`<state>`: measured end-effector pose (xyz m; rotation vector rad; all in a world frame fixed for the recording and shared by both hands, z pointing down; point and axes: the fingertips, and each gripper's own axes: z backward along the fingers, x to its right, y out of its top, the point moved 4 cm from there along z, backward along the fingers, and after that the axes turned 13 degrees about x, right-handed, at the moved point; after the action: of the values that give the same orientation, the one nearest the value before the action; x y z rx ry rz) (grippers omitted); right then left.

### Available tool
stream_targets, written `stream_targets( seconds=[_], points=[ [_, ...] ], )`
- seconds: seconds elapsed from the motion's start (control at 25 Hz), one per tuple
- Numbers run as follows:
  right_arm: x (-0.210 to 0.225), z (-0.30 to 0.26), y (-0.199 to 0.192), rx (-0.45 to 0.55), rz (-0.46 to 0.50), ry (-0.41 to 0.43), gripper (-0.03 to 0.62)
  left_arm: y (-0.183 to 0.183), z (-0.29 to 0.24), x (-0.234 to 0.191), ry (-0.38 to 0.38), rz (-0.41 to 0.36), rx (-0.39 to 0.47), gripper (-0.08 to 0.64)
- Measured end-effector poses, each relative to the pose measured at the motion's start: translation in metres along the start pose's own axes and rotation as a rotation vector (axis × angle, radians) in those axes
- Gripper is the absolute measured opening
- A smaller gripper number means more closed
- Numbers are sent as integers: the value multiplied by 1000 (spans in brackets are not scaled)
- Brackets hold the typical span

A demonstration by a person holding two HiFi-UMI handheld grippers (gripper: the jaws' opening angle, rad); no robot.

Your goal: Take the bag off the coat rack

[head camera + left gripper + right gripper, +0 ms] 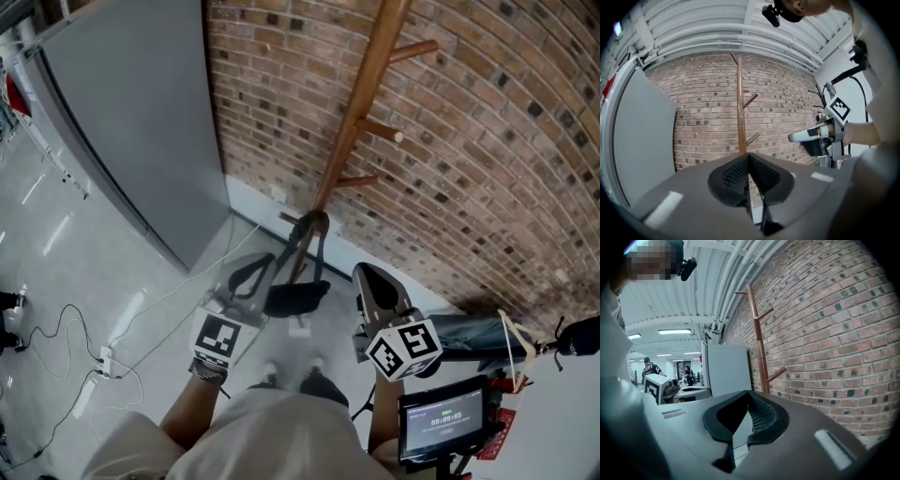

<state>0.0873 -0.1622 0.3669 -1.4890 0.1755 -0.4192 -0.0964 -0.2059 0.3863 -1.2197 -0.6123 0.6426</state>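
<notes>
The wooden coat rack (361,103) stands against the brick wall, also seen as the coat rack (740,108) and the coat rack (759,343). A black bag (298,298) hangs low on it by its straps (305,246), which loop over the pole near a low peg. My left gripper (258,270) is shut, its tip just left of the straps; its pads (740,171) meet with nothing seen between them. A dark strip (762,208) shows below the jaws. My right gripper (370,277) is shut and empty, to the right of the bag; its pads (761,413) meet too.
A grey panel (131,122) stands at the left along the wall. Cables (66,328) and a power strip (105,361) lie on the floor. A device with a screen (441,417) and dark gear (487,337) are at the lower right.
</notes>
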Motion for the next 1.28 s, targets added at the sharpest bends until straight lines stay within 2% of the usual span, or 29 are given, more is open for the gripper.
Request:
stream_targets(
  seconds=[0.32,0.72,0.8,1.04,1.28],
  points=[
    [19,-8,-3,-12,-31,60,3,-6,-9,9,46,-12,-37,0],
    [53,-10,-8,-66,-25,178,24,-19,-26,32,178,-46,-96,2],
    [60,-12,-11,-78,-29,212,32,-24,-28,35,214,-52,-116,32],
    [77,-24,-25,-126,-28,302,54,-45,-40,43,274,-78,-175,60],
    [79,-36,-48,-175,-45,326,87,-71,-50,36,287,-74,-236,95]
  ],
)
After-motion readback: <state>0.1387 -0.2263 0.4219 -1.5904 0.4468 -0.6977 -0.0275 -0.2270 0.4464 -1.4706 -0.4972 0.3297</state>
